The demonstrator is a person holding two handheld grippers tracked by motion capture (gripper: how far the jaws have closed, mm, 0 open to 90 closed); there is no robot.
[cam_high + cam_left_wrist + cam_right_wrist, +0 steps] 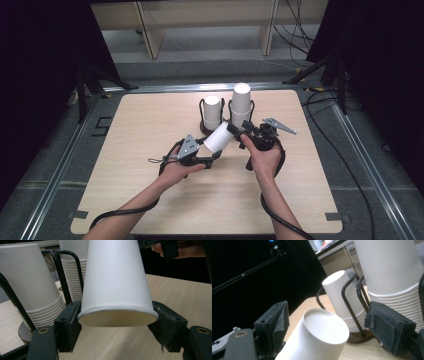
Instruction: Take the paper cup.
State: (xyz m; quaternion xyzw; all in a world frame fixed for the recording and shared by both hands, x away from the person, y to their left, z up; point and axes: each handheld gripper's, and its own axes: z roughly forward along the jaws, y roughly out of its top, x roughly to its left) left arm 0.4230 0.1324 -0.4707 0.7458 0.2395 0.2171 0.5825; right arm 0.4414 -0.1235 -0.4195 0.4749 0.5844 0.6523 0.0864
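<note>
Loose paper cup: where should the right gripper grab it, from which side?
Probably the closed base end of the paper cup, approached end-on, pads across the tapered wall. The left gripper already clamps the rim end, and the cup lies tilted with its base between the right gripper's open jaws.

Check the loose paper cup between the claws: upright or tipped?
Tipped. The loose paper cup lies slanted, its rim clamped in the left claw, its closed base toward the right claw.

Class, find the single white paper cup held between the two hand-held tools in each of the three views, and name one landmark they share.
High view: the single white paper cup lies tilted at table centre.
Left gripper view: upper centre, its open rim between the jaws.
Right gripper view: bottom centre, closed base toward the camera.
Shared landmark: the black wire rack of stacked white cups.
</note>
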